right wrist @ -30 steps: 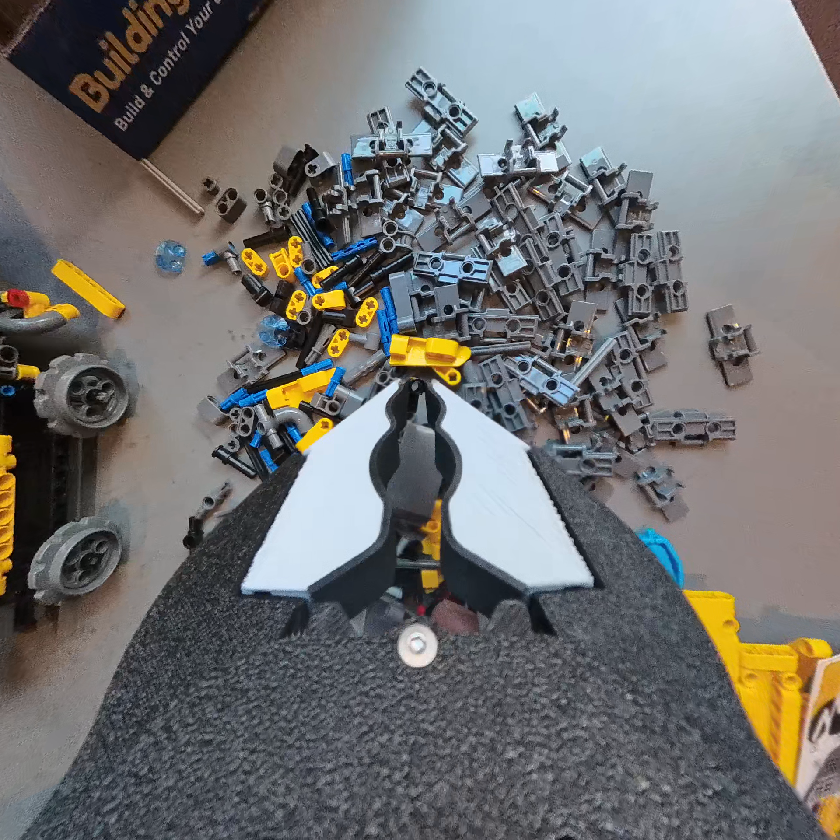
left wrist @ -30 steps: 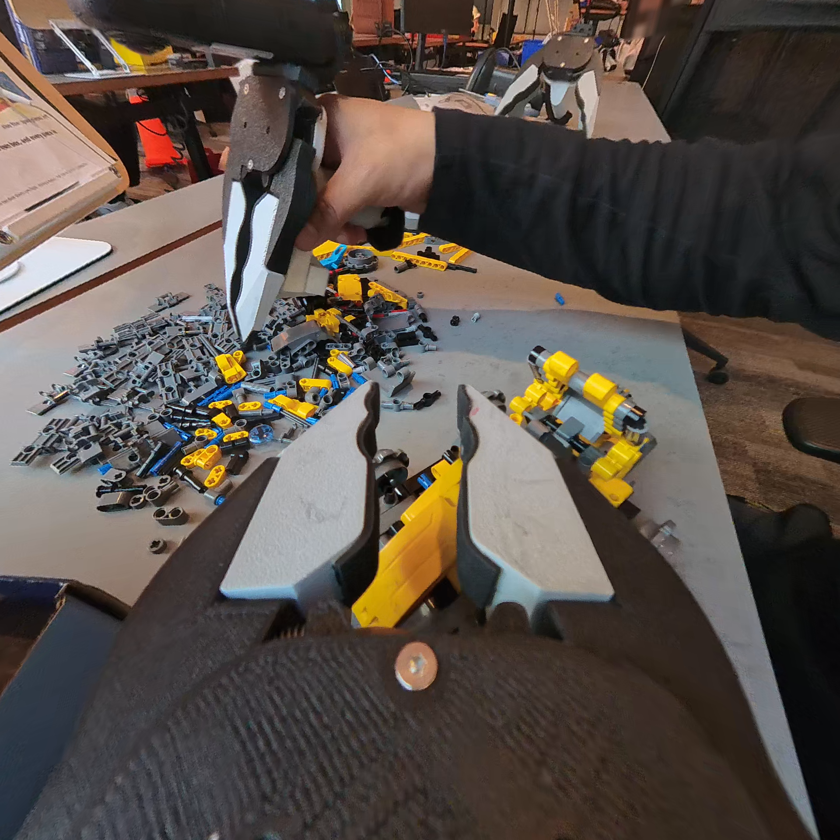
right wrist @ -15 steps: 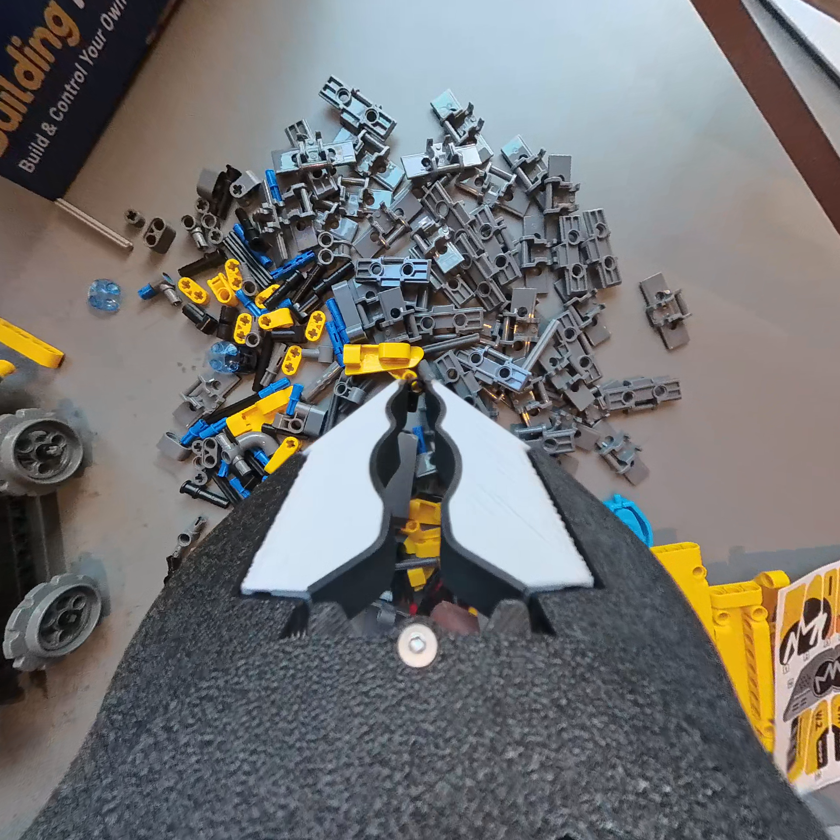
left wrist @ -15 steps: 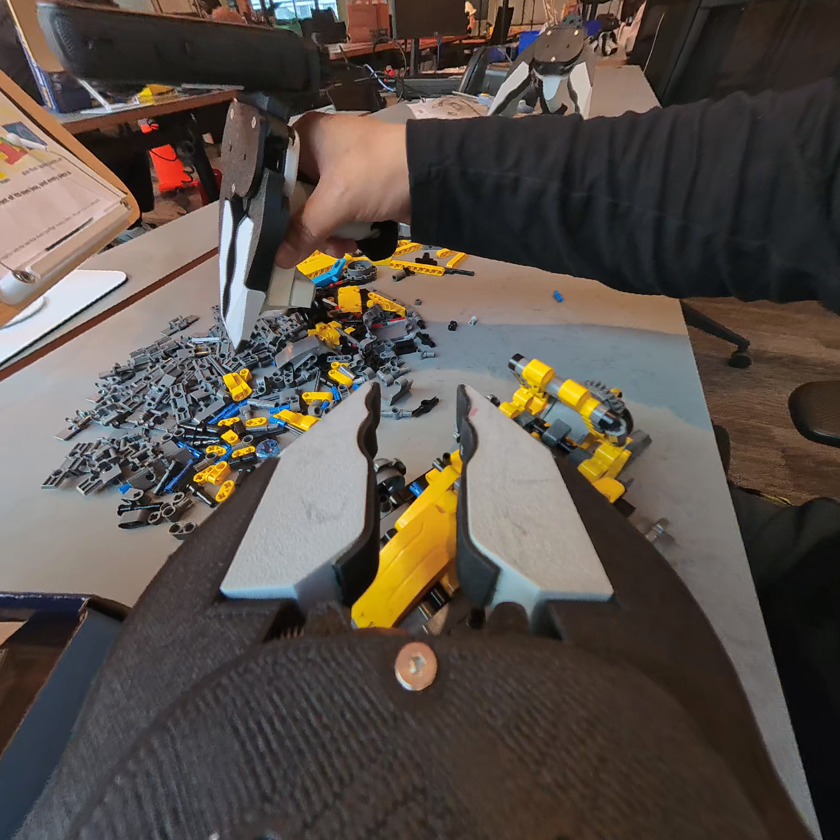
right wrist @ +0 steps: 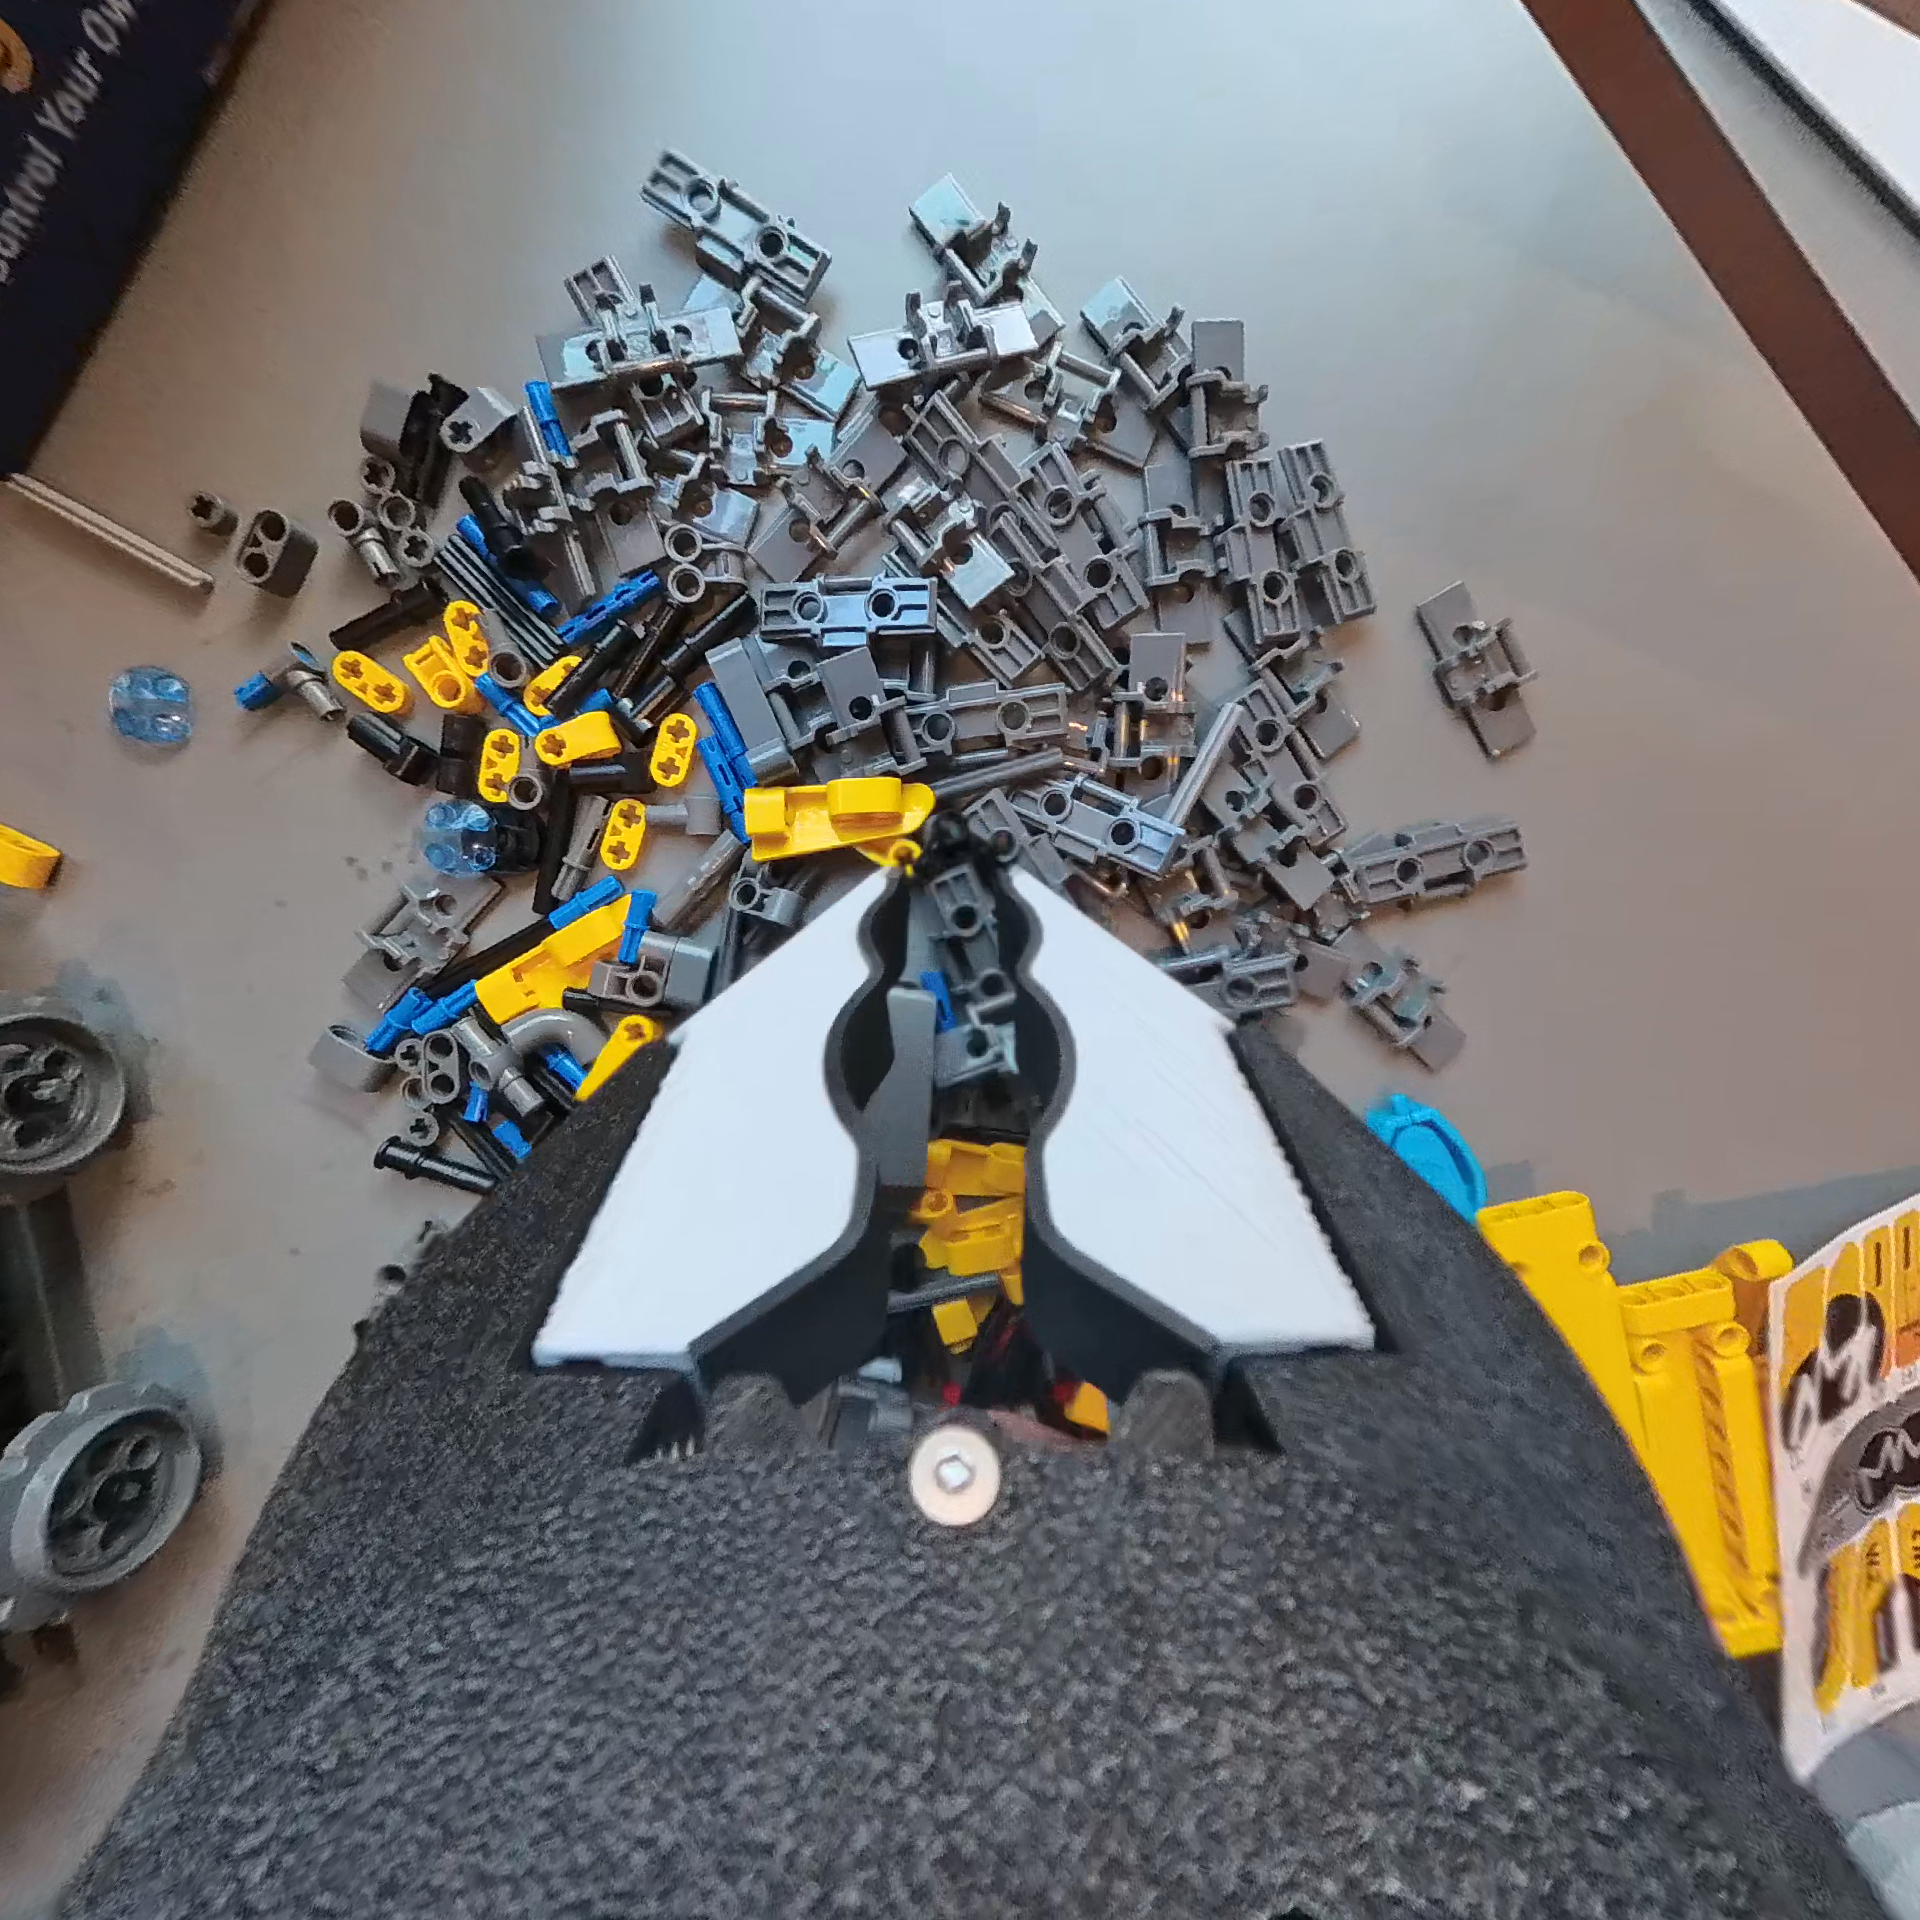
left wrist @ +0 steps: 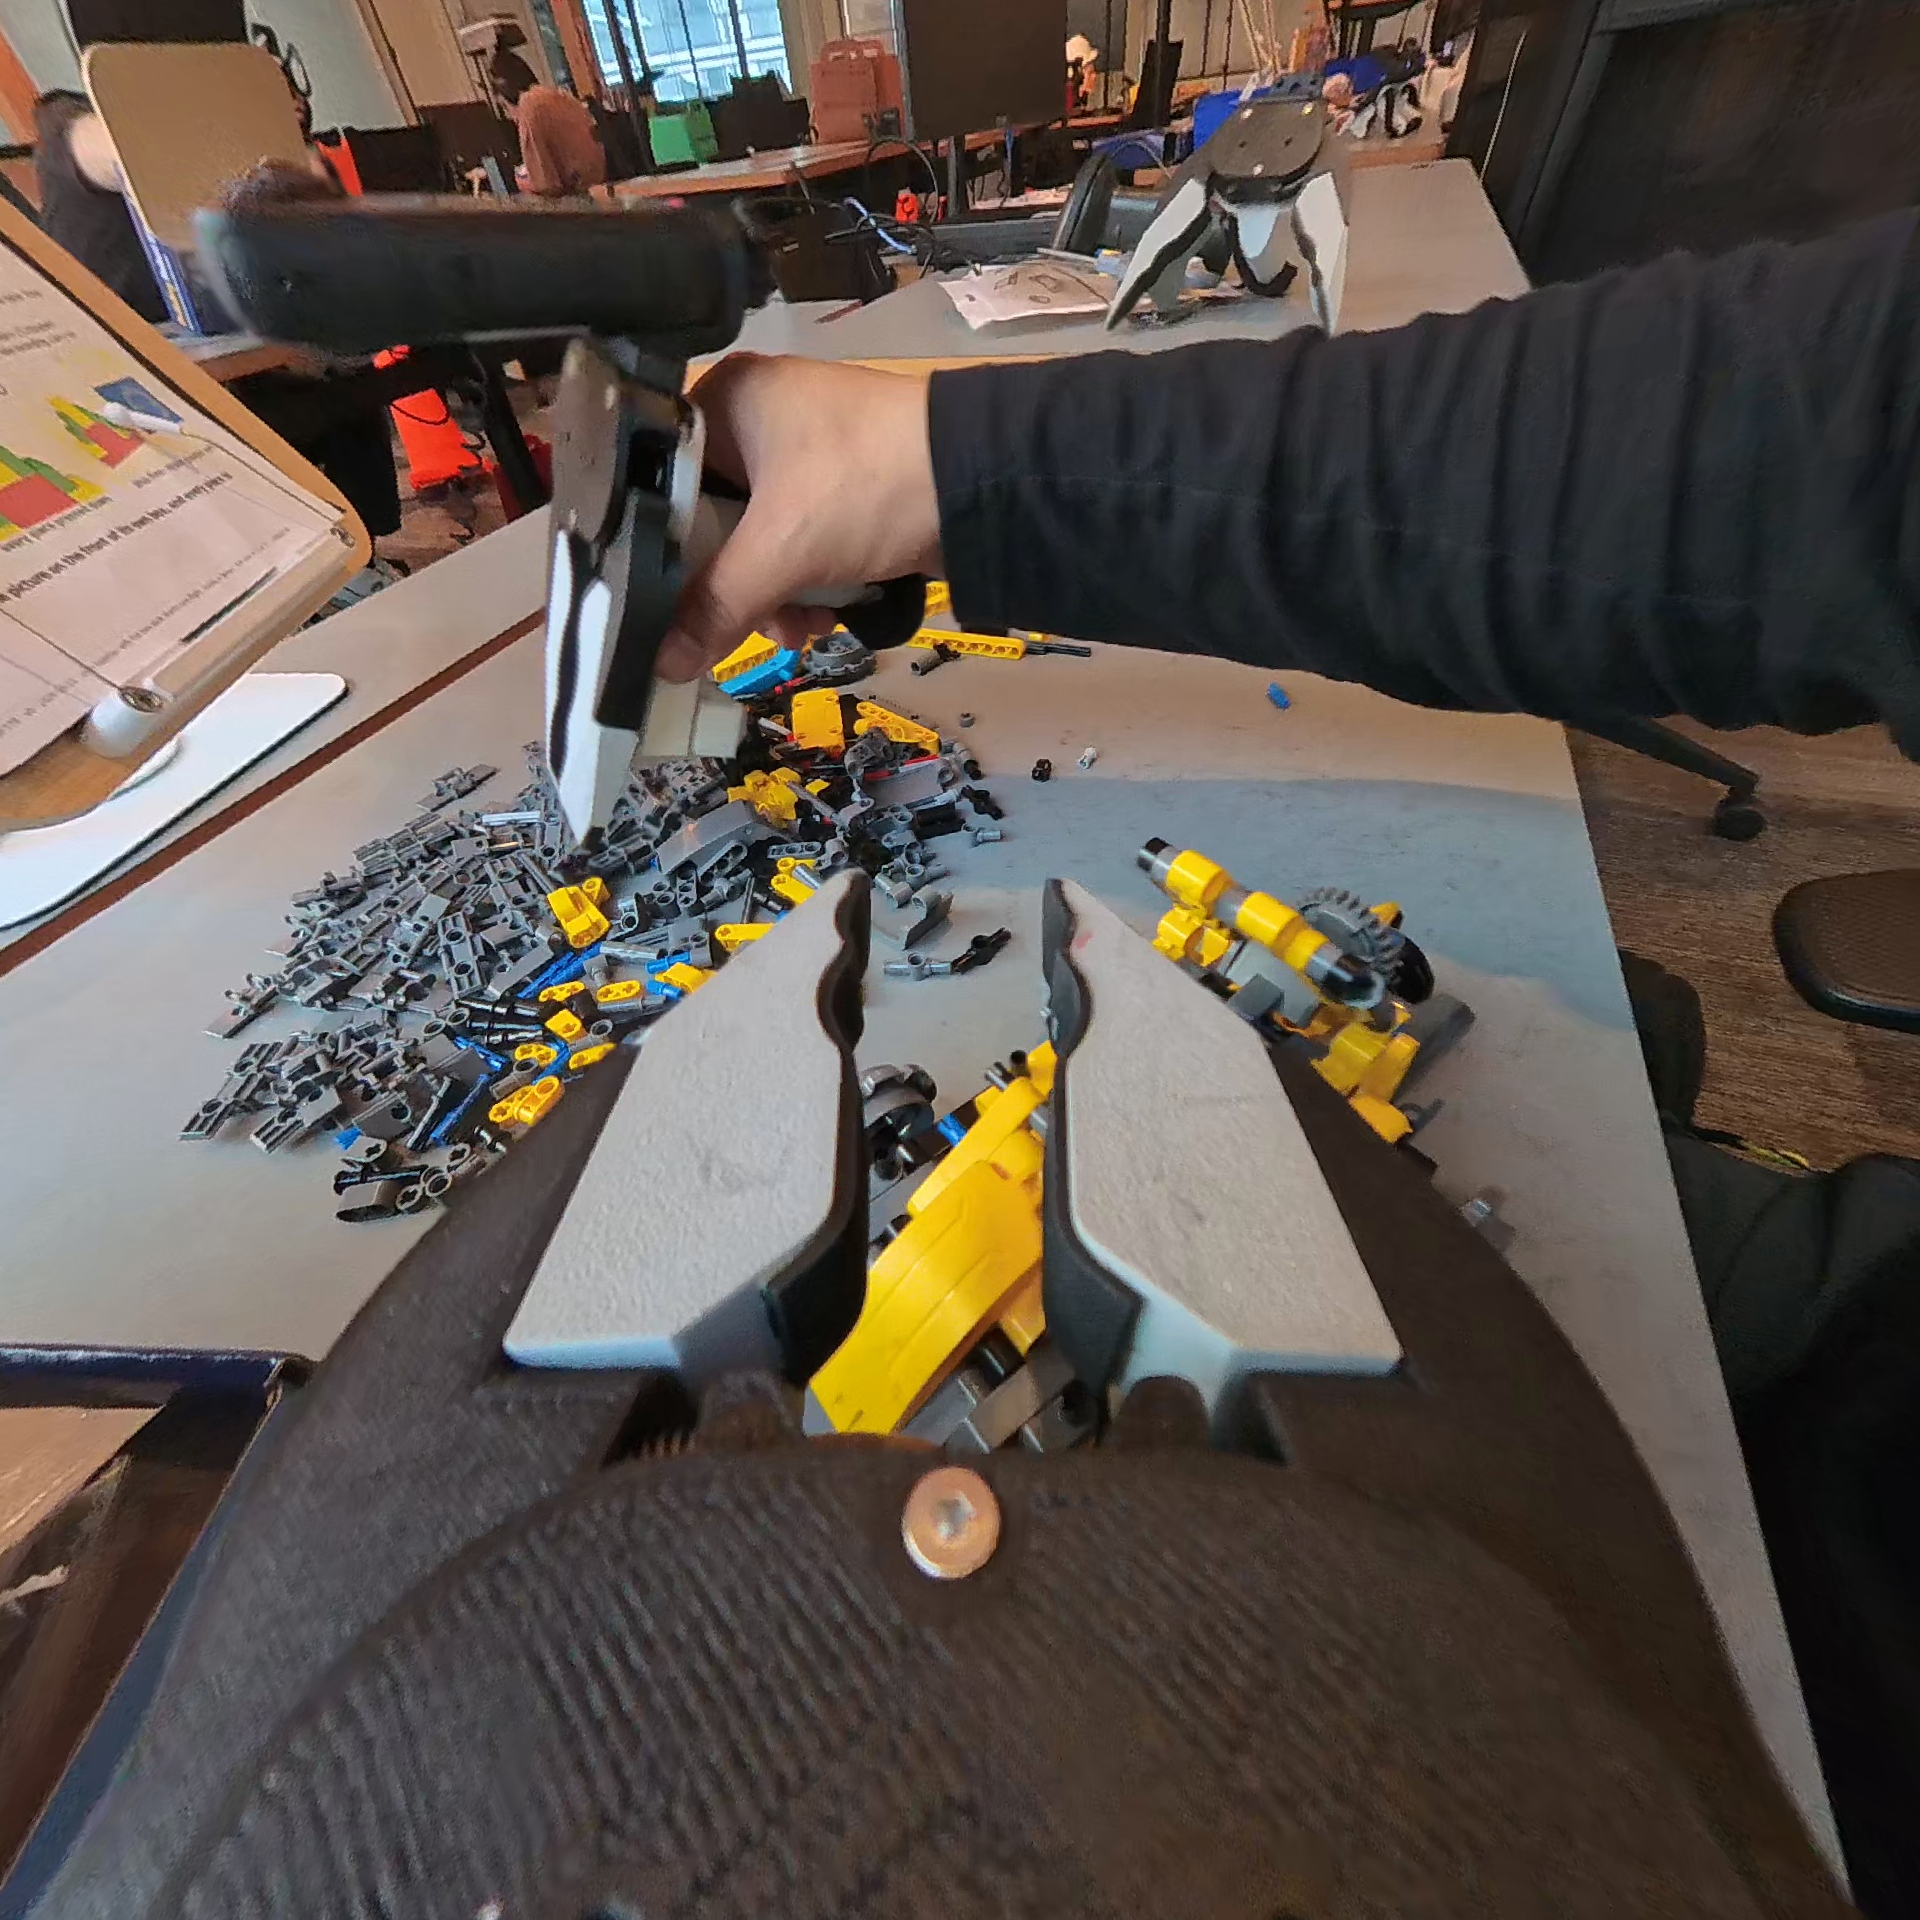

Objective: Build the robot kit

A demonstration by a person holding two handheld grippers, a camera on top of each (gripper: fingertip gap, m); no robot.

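Left gripper: the left gripper (left wrist: pixel 951 914) has its fingers apart and grips nothing. It hovers over a partly built yellow model (left wrist: pixel 977 1216), whose yellow panel shows in the gap between and below the fingers.
Right gripper: the right gripper (right wrist: pixel 940 868) is held in a person's hand (left wrist: pixel 821 499) and points down, its tips drawn together at the near edge of the loose parts pile (right wrist: pixel 1039 582). A small dark bit and a speck of yellow sit right at the tips. I cannot tell whether they are pinched.
Nearest part: a yellow curved piece (right wrist: pixel 836 821) lies just beyond the tips, touching or nearly so.
Pile: mostly grey clips, with black, blue and yellow pins and connectors towards its left side in the right wrist view.
Around it: two grey wheels (right wrist: pixel 94 1496), a dark blue box (right wrist: pixel 62 208), a sticker sheet (right wrist: pixel 1849 1455) and a yellow-and-grey subassembly (left wrist: pixel 1278 945), all on the grey counter (left wrist: pixel 1351 810).
Just changed: over the last second the right gripper has drifted across the pile. The box has slid out of its view and a brown seam has come in at the upper right. Its tips stayed together, and the left gripper stayed apart.
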